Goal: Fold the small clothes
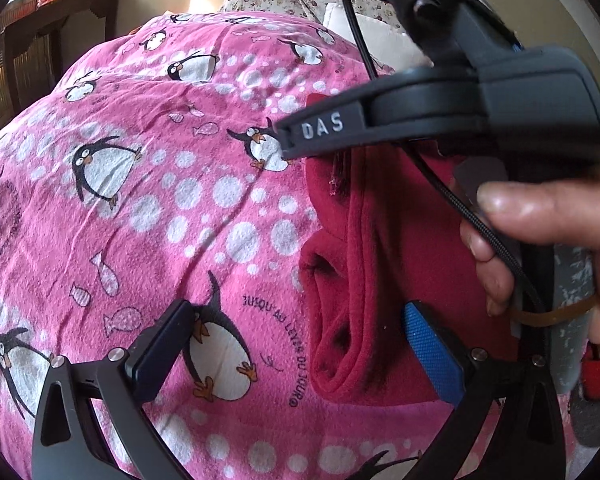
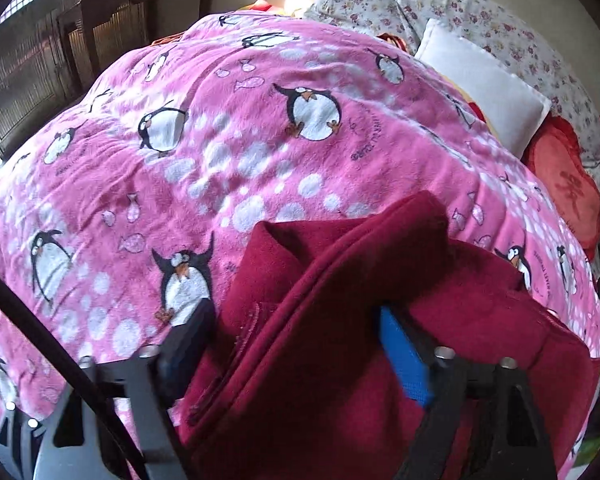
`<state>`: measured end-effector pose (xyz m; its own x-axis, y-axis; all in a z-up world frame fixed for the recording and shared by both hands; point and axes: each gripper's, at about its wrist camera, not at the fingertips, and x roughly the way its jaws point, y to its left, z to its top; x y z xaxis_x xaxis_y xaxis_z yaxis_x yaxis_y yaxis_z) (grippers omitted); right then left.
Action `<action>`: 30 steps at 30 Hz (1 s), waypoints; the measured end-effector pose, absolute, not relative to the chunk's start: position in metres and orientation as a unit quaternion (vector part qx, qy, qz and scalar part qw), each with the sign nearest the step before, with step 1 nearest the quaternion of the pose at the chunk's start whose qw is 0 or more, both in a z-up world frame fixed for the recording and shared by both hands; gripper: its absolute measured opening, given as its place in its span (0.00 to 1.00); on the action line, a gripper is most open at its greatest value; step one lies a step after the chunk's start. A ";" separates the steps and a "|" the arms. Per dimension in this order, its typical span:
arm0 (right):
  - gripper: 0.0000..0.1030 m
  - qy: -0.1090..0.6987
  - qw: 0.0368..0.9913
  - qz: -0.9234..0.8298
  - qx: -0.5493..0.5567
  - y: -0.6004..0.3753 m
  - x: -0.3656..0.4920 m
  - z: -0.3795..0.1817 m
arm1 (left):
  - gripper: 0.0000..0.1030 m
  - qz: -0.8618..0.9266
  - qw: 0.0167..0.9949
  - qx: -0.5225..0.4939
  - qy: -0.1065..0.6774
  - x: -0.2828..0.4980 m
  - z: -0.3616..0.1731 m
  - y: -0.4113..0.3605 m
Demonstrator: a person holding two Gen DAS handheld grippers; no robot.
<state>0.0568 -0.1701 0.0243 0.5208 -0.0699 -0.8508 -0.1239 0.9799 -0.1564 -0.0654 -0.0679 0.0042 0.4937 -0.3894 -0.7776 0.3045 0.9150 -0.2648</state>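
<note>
- My left gripper (image 1: 296, 354): jaws wide apart, nothing clamped. Blue-padded finger (image 1: 432, 350) rests on the dark red fleece garment (image 1: 380, 272); black finger (image 1: 160, 344) sits over bare blanket.
- My right gripper (image 2: 296, 354): jaws spread, garment (image 2: 340, 340) bunched between them and draped over the blue pad (image 2: 404, 360). Fabric rides on the fingers, I don't see a pinch.
- Garment lies on the pink penguin blanket (image 1: 148, 208) at the near edge of the bed, partly doubled over, seam ridges running away from me.
- In the left view the right hand (image 1: 540, 232) holds its gripper over the garment.
- My read: mid-fold, one layer turned over, not yet flattened.
- Next move needs: close right on the raised edge, left pins the lower layer, carry across, keep edges aligned.
- Further back: white pillow (image 2: 484, 92), red cushion (image 2: 568, 184), floral bedding (image 2: 380, 0).
</note>
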 end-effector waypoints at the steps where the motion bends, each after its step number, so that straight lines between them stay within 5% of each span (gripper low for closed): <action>1: 0.69 0.483 0.870 0.014 -0.098 -0.171 0.056 0.025 | 1.00 -0.200 0.863 -0.044 0.461 -0.066 0.004 -0.068; 6: 0.52 0.468 0.880 0.019 -0.084 -0.175 0.050 0.030 | 1.00 -0.194 0.863 -0.028 0.465 -0.065 0.004 -0.072; 8: 0.34 0.458 0.885 0.020 -0.077 -0.173 0.045 0.034 | 1.00 -0.194 0.863 -0.026 0.467 -0.062 0.003 -0.077; 14: 0.23 0.428 0.902 0.026 -0.037 -0.182 0.029 0.049 | 0.99 -0.204 0.861 -0.015 0.465 -0.060 0.009 -0.086; 17: 0.21 0.412 0.910 0.034 -0.010 -0.191 0.019 0.063 | 0.69 -0.228 0.858 -0.016 0.460 -0.065 0.019 -0.091; 19: 0.20 0.401 0.915 0.040 -0.006 -0.196 0.009 0.074 | 0.35 -0.257 0.847 -0.026 0.464 -0.070 0.027 -0.096; 24: 0.19 0.367 0.929 0.048 0.017 -0.219 -0.025 0.108 | 0.22 -0.271 0.859 -0.006 0.435 -0.088 0.055 -0.113; 30: 0.19 0.327 0.943 0.028 0.049 -0.275 -0.073 0.147 | 0.22 -0.337 0.854 0.017 0.396 -0.122 0.105 -0.149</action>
